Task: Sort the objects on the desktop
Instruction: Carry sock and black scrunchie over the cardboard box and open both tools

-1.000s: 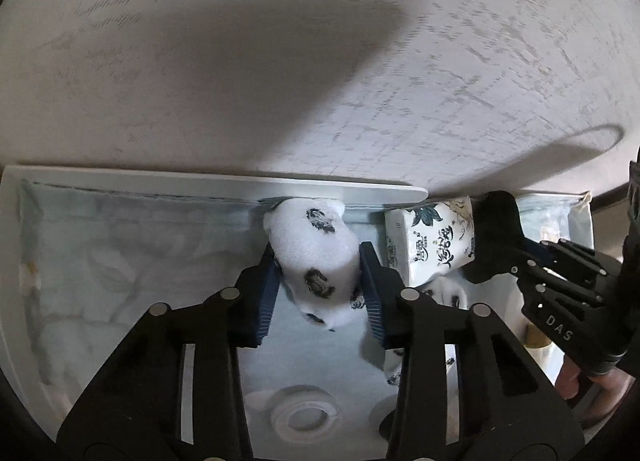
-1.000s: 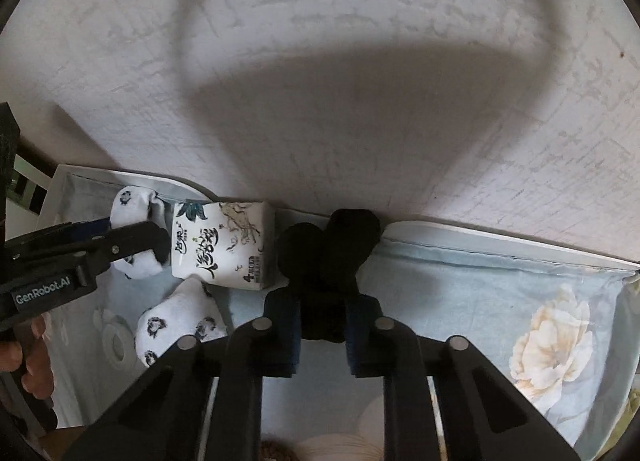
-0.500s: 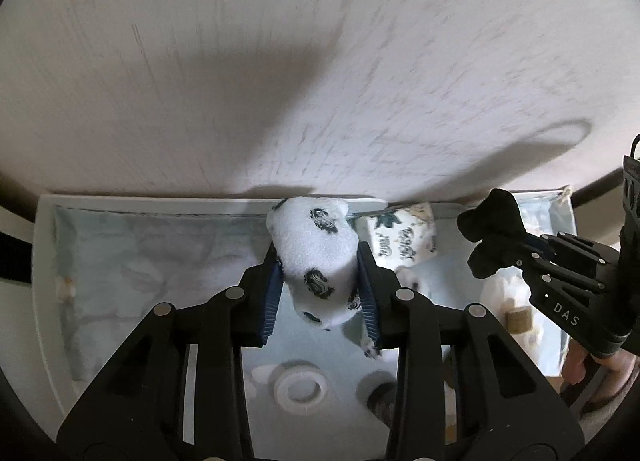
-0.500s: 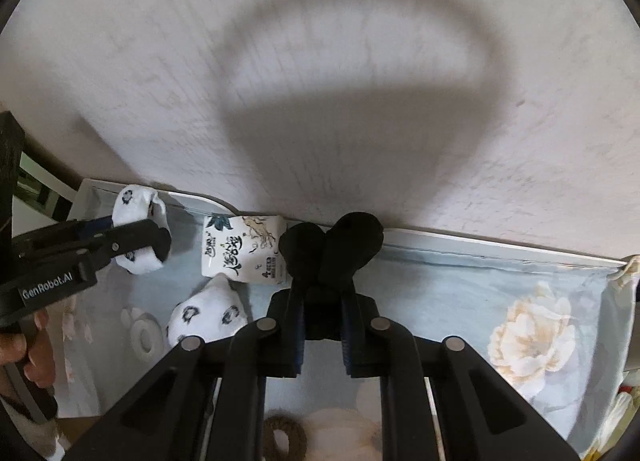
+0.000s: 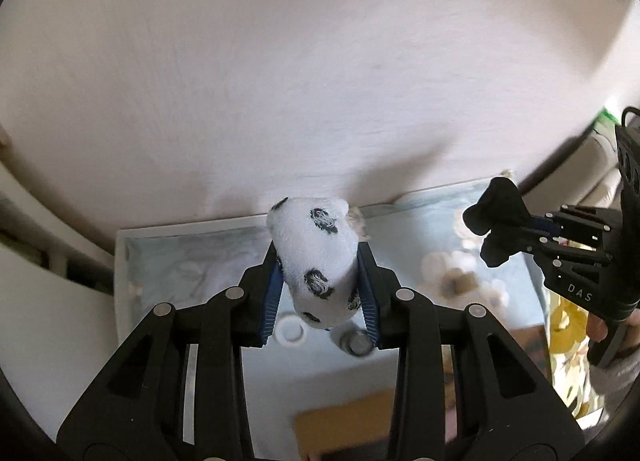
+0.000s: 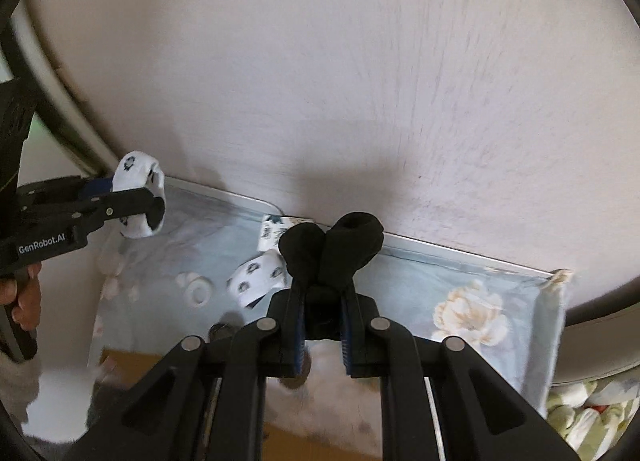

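A rolled white sock with black motifs hangs above the table, and my left gripper is shut on it, blue pads pressing both sides. In the right wrist view the same white sock and left gripper show at the left. My right gripper is shut on a rolled black sock, also lifted off the table; the black sock and right gripper appear at the right of the left wrist view. A second white patterned sock lies on the table below.
The table carries a light blue floral cloth and stands against a pale wall. On the cloth lie a tissue pack, a white tape ring and a small dark round thing. A brown cardboard box sits at the near edge.
Both grippers have risen away from the table, each still holding its sock. The table and the things on it now look smaller and lower in both views.
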Motion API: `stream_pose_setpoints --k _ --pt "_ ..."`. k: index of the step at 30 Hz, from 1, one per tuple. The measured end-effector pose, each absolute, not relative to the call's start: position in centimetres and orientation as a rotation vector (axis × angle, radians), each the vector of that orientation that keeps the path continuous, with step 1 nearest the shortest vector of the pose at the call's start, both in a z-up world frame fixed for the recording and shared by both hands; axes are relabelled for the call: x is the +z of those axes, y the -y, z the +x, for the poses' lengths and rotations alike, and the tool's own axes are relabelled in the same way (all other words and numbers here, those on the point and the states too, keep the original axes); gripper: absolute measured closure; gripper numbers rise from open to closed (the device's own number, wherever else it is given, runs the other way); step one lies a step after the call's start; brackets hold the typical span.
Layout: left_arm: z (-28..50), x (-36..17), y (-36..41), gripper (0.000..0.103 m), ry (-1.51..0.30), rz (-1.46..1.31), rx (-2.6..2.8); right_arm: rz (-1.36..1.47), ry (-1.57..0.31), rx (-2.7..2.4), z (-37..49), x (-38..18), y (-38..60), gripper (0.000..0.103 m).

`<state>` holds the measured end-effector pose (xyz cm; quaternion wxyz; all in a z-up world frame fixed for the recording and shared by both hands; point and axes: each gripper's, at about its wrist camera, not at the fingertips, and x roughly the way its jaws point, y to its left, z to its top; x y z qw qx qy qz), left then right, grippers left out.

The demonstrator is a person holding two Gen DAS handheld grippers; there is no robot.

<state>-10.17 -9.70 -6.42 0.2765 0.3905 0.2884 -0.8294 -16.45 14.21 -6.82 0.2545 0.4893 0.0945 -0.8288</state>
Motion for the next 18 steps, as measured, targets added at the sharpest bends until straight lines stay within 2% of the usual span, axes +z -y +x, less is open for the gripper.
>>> stream_pose_setpoints --k 9,14,18 --pt "-6.5 -1.9 2.8 0.071 -0.697 1.069 -2.28 1.263 -0.33 -2.214 -8.8 -3.1 -15.4 0.09" --pt "-6.8 -2.1 -1.9 0.071 -0.674 1.101 -2.304 1.265 -0.364 -2.19 -5.6 -2.5 -17.1 0.09" --pt "-5.5 -4.7 -6.4 0.071 -0.72 1.13 -2.328 1.266 -0.401 -2.181 -2.8 -2.9 -18.1 0.09"
